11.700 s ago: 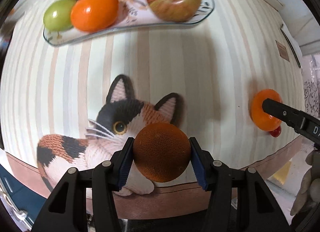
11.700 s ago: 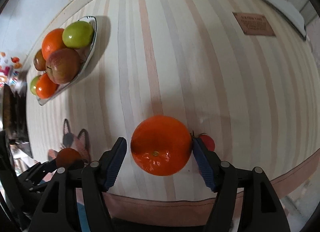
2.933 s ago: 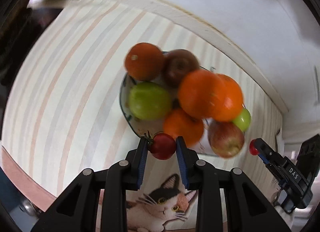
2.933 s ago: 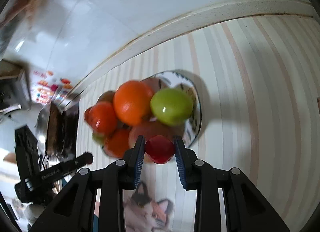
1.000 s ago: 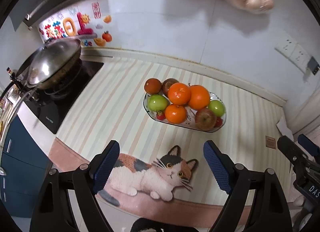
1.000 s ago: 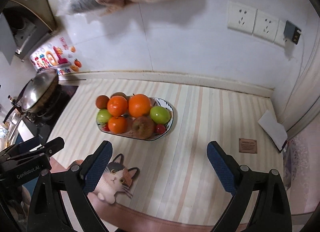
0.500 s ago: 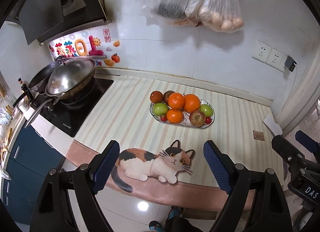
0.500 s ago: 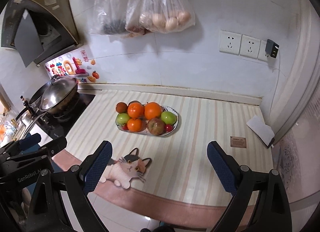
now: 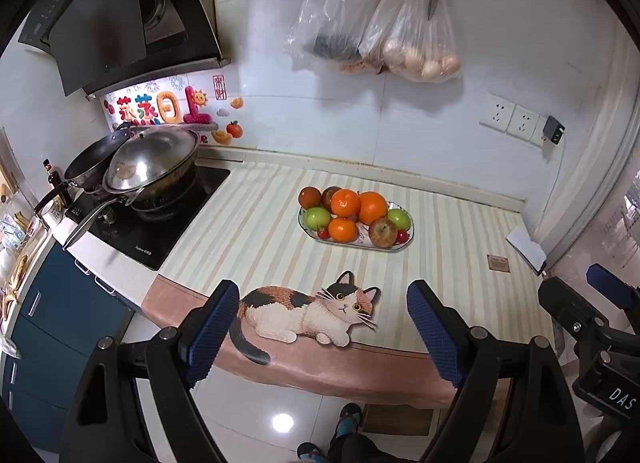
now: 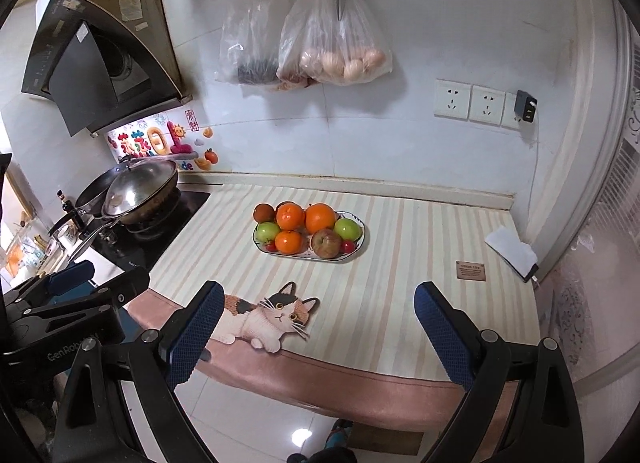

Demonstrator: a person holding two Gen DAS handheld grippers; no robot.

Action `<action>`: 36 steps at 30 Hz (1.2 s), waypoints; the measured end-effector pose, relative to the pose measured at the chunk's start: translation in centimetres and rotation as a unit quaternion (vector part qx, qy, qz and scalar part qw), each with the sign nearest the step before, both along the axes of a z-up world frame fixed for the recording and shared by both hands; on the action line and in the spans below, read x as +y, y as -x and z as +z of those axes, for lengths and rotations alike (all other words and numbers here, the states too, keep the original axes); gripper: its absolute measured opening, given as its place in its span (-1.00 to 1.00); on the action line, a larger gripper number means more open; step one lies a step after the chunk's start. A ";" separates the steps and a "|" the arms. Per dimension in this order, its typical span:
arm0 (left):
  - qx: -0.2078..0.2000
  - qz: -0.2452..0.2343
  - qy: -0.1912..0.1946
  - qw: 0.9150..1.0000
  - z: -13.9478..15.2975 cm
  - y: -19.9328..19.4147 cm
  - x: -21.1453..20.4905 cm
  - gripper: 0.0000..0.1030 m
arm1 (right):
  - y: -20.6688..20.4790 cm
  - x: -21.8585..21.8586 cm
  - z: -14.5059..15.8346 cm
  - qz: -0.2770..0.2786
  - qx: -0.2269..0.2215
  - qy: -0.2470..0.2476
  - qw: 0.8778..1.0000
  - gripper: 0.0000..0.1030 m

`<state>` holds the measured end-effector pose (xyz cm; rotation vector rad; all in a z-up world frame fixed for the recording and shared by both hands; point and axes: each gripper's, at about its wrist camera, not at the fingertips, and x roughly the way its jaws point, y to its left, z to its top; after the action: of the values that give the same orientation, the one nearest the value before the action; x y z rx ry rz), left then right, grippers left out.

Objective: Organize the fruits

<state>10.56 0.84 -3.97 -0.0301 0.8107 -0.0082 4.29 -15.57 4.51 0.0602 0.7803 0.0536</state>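
A white oval plate (image 9: 405, 246) stands on the striped counter, piled with oranges (image 9: 345, 202), green apples (image 9: 317, 217), a red apple (image 9: 383, 232) and small tomatoes. It also shows in the right wrist view (image 10: 358, 249). My left gripper (image 9: 324, 331) is open and empty, held well back from the counter, above the floor. My right gripper (image 10: 318, 333) is open and empty, also held back from the counter edge. Each gripper shows at the edge of the other's view.
A cat-shaped mat (image 9: 310, 313) lies at the counter's front edge. A wok with lid (image 9: 150, 167) sits on the black hob (image 9: 160, 219) at left. Bags (image 9: 384, 47) and scissors hang on the wall. A small brown card (image 9: 498, 263) and a white cloth (image 9: 526, 249) lie at right.
Both grippers let go of the small tomatoes at the plate, opened wide and pulled far back from the counter. In the last second they drew back and up further.
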 end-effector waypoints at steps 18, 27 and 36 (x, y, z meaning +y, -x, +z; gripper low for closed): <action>0.001 0.012 -0.013 1.000 0.3 -1.3 -0.3 0.94 | -2.1 -1.6 0.0 -0.006 0.006 -0.007 1.000 0.95; 0.016 0.022 -0.028 0.999 -0.8 -5.1 -0.4 0.94 | -6.7 -2.5 -1.1 -0.017 0.012 -0.001 1.000 0.95; 0.035 0.032 -0.036 0.998 -2.7 -9.1 -0.3 0.94 | -10.7 -2.5 -3.7 -0.020 0.035 0.001 0.999 0.96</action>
<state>19.64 0.56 -6.68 0.0110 0.8791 0.0820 15.03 -18.07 0.79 0.0771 0.8480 0.0126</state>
